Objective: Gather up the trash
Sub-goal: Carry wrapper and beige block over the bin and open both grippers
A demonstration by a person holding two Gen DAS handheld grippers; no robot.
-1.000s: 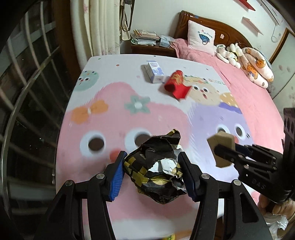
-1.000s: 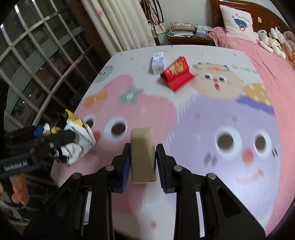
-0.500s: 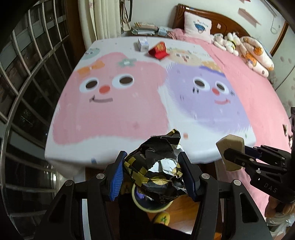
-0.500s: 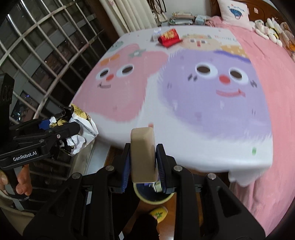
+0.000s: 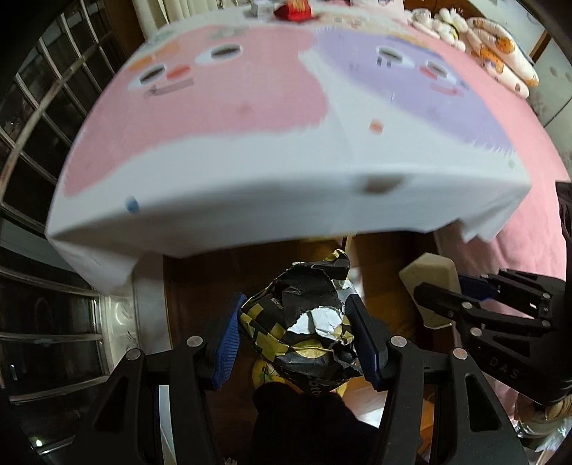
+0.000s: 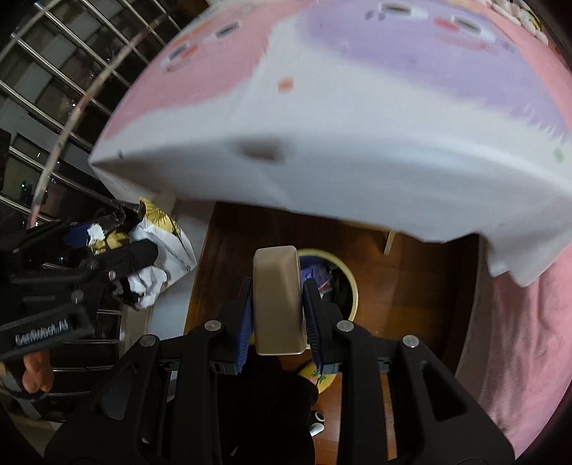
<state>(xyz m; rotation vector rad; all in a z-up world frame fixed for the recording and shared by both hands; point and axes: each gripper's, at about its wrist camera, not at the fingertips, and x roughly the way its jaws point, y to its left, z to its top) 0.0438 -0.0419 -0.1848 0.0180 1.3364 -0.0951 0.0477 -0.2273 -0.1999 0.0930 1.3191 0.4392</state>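
Left claw (image 5: 295,334) clenched on the crumpled black-and-gold wrapper (image 5: 304,332), blue pads pressing both sides. Right claw (image 6: 277,311) clenched on the tan block (image 6: 277,300), held upright between its pads. Both claws point steeply down past the foot of the bed (image 5: 250,200), over the wood floor (image 6: 411,286). Yellow-rimmed trash bin (image 6: 352,289) sits on the floor right behind the tan block in the right wrist view, already holding scraps. Red packet (image 5: 293,9) lies at the far end of the bed
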